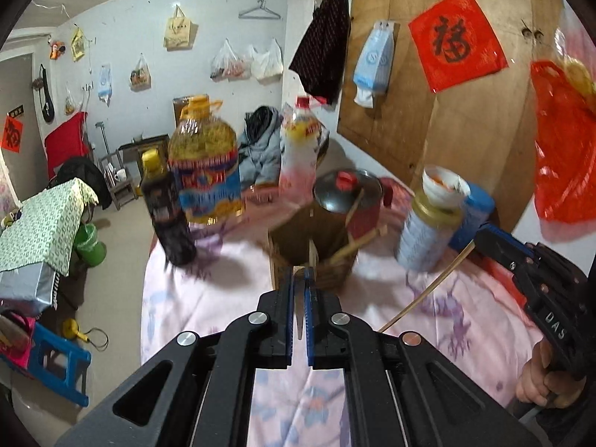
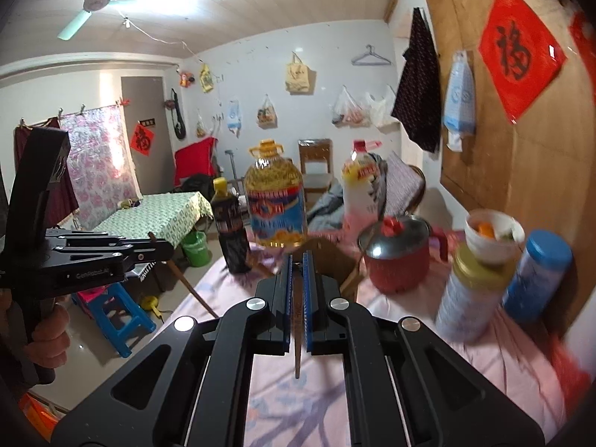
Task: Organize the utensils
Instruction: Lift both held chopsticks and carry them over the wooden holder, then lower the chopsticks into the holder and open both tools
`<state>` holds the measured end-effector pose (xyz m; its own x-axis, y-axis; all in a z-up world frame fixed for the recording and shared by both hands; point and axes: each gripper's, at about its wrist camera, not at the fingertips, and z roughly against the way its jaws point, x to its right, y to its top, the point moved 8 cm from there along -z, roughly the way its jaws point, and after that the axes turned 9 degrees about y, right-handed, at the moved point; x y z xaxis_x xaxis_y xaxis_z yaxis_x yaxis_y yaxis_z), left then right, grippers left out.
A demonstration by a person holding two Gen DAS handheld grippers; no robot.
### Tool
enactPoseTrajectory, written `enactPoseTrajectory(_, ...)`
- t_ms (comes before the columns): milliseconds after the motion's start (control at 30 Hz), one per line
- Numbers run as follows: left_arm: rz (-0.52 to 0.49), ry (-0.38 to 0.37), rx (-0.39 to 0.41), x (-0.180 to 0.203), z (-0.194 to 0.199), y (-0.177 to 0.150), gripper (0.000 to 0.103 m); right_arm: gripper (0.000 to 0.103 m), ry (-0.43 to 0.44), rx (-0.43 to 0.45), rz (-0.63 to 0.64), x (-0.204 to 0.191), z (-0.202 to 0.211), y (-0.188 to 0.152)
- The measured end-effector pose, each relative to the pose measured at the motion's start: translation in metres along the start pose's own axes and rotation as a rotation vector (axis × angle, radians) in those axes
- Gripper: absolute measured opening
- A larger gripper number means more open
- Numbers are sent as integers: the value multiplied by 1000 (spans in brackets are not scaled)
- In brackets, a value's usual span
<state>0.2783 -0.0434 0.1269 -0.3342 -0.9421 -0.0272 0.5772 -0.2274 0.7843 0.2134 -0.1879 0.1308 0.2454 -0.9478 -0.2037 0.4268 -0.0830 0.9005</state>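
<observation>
**Both grippers holding chopsticks above the table**

The left gripper (image 1: 299, 279) is clamping its jaws on a chopstick (image 1: 299, 320) that is running between the blue pads and hanging down behind them. The right gripper (image 2: 297, 260) is doing the same, its jaws closing tight on a second chopstick (image 2: 297, 335) whose lower end is pointing down toward the pink cloth (image 2: 298, 402) covering the table. A hand (image 1: 545, 380) is gripping the handle of the right gripper at the right edge of the left view.

Just beyond the left gripper's tips, a brown holder (image 1: 316, 246) is standing on the cloth with more chopsticks (image 1: 354, 246) leaning inside it. Behind it a red pot (image 2: 396, 260) with a steel lid is sitting. To the right, a tin (image 2: 473, 298) is carrying a white bowl (image 2: 491, 234), with a blue-capped canister (image 2: 536, 275) beside it. Farther left, a dark bottle (image 2: 229, 227), an oil jug (image 2: 275, 201) and a pale bottle (image 2: 359, 193) are standing along the table's far side.
</observation>
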Motion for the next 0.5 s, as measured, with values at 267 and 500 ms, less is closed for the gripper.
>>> enactPoseTrajectory(267,6,25,36,12,-46,72,6,6,41,58,14,32,-47,54)
enactPoseTrajectory(500,14,49,-24,19,-105,90,6,6,45,71,-13,68,-99,68)
